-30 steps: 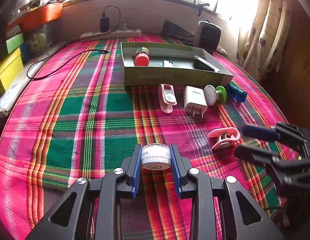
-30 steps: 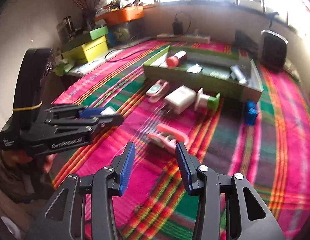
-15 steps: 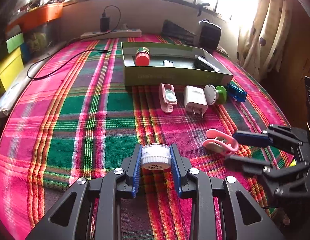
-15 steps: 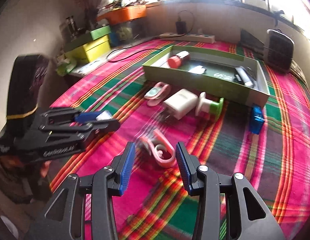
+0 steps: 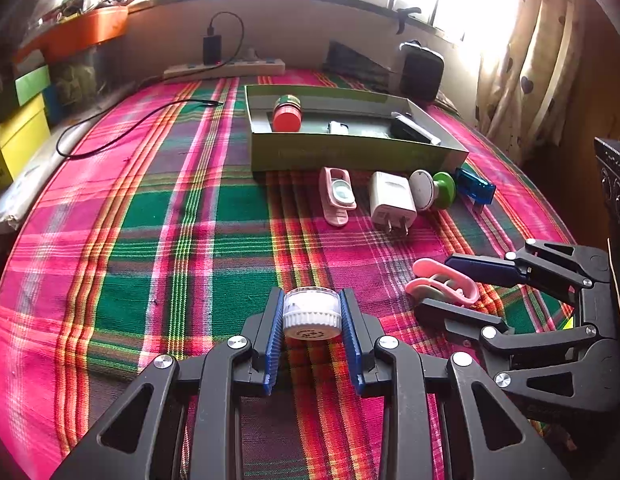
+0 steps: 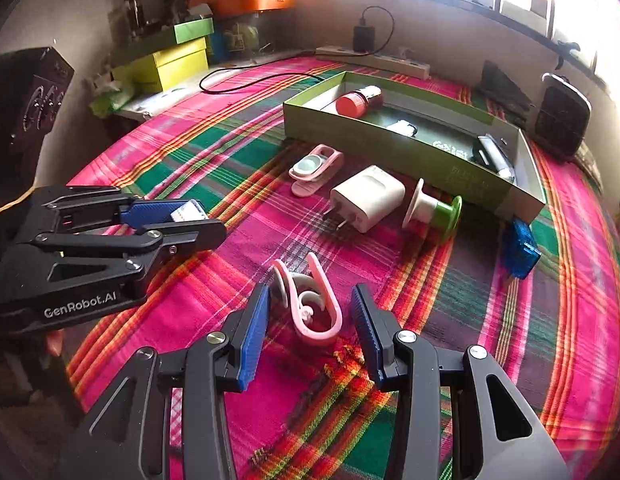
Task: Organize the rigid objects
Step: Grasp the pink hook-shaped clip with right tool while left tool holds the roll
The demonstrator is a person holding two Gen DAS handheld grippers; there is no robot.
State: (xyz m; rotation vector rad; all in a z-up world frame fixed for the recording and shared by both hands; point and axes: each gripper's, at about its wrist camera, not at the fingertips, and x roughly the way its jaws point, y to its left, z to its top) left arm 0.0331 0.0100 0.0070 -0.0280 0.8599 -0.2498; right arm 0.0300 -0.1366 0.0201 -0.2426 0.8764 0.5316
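Left wrist view
- left gripper [image 5: 312, 320]: pads pinched on a small white ribbed jar [image 5: 312, 313], held clear above the plaid cloth [image 5: 150, 240]; judged to be waiting with its load until the other hand is done
- green box [image 5: 350, 156]: open-topped, at the far side of the cloth; already holds a red-capped bottle [image 5: 287, 112] and some smaller pieces, so it reads as the place where items are collected
- Just in front of the box wall, in a row: pink clip case [image 5: 337, 194], white charger [image 5: 391, 202], green-and-white spool [image 5: 434, 190], blue plug [image 5: 475, 188], all not yet sorted
- right gripper [image 5: 458, 286]: seen from the side, fingers spread above and below the pink clip [image 5: 444, 282]

Right wrist view
- right gripper [image 6: 310, 320]: jaws spread, nothing pinched; the pink clip [image 6: 310, 304] lies flat on the cloth between the two blue pads, nearer the left one, apart from the right one; whether it touches the left pad cannot be told
- Judged step: lining up to close on the clip, likely for the green box [image 6: 410, 160]
- left gripper [image 6: 190, 220]: at the left, well apart from the clip, a sliver of the white jar showing between its fingers
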